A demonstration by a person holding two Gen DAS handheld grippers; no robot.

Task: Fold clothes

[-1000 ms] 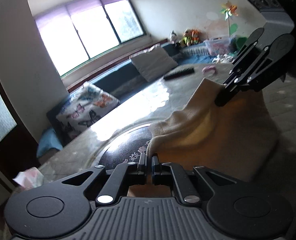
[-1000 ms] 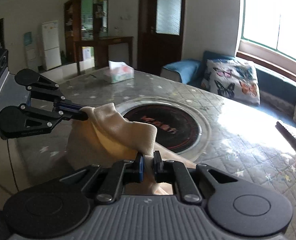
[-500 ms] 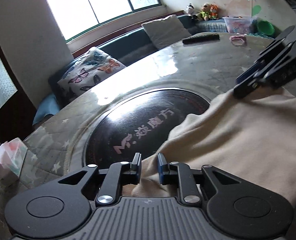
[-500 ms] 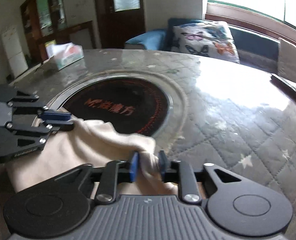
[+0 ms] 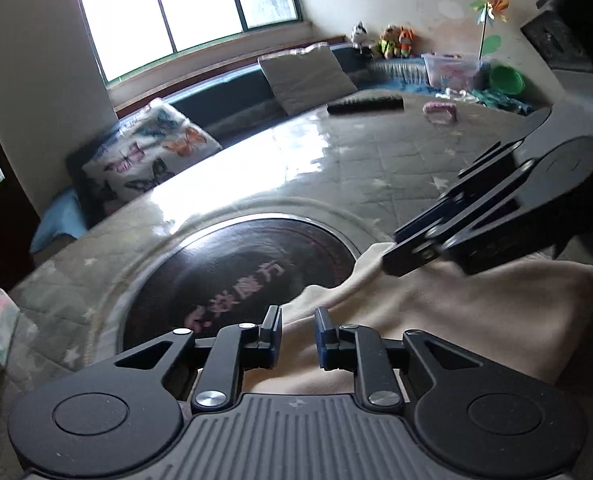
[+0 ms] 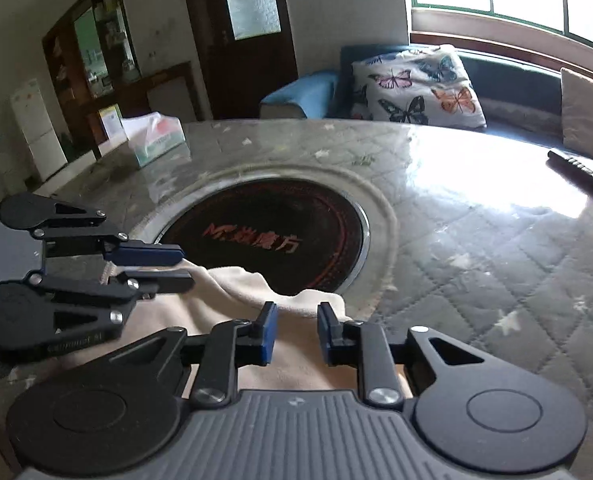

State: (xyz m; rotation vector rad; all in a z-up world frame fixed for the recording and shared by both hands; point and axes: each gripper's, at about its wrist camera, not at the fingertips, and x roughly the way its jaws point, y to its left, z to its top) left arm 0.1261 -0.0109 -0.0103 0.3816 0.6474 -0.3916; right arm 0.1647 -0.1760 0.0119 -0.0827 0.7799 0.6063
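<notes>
Both grippers open over the cream garment point(image 5: 436, 320) beside the dark disc point(image 5: 240, 264).
Left gripper point(image 5: 298, 334) and right gripper point(image 6: 294, 334) hold nothing; one fold seems laid, next needs a new edge.

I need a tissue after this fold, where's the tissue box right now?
In the right wrist view the white and green tissue box sits at the far left edge of the quilted grey table, beyond the round black hotplate.
</notes>
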